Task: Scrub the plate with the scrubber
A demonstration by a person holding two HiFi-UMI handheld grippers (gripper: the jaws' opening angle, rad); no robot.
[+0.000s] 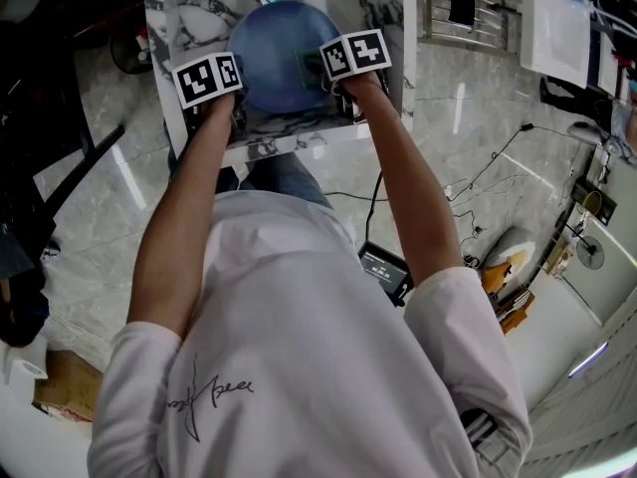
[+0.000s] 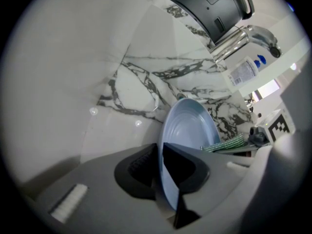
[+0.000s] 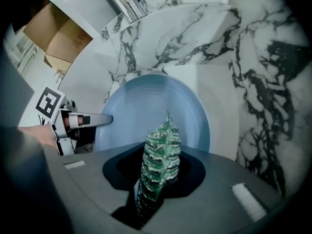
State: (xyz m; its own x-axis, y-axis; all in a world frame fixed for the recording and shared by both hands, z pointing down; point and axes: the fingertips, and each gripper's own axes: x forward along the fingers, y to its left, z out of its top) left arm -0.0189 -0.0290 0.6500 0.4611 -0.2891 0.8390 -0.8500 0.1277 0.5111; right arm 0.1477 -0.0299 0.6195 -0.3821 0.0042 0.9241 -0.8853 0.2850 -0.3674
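Note:
A blue plate (image 1: 279, 56) stands tilted in a white marble sink (image 1: 189, 23). My left gripper (image 2: 161, 177) is shut on the plate's (image 2: 187, 130) near rim, which runs edge-on between its two dark pads. My right gripper (image 3: 156, 179) is shut on a green scrubber (image 3: 160, 155) that sticks up from its jaws, its tip over the plate's (image 3: 146, 111) face. In the left gripper view the scrubber (image 2: 226, 144) shows at the plate's right edge. In the head view both grippers, the left gripper (image 1: 214, 93) and the right gripper (image 1: 348, 73), sit at the plate's two sides.
A chrome tap (image 3: 119, 1) rises behind the sink, with a labelled bottle (image 2: 243, 72) on the ledge. Cardboard boxes (image 3: 61, 35) stand beyond the sink. Cables (image 1: 478, 182) and gear lie on the tiled floor at the right.

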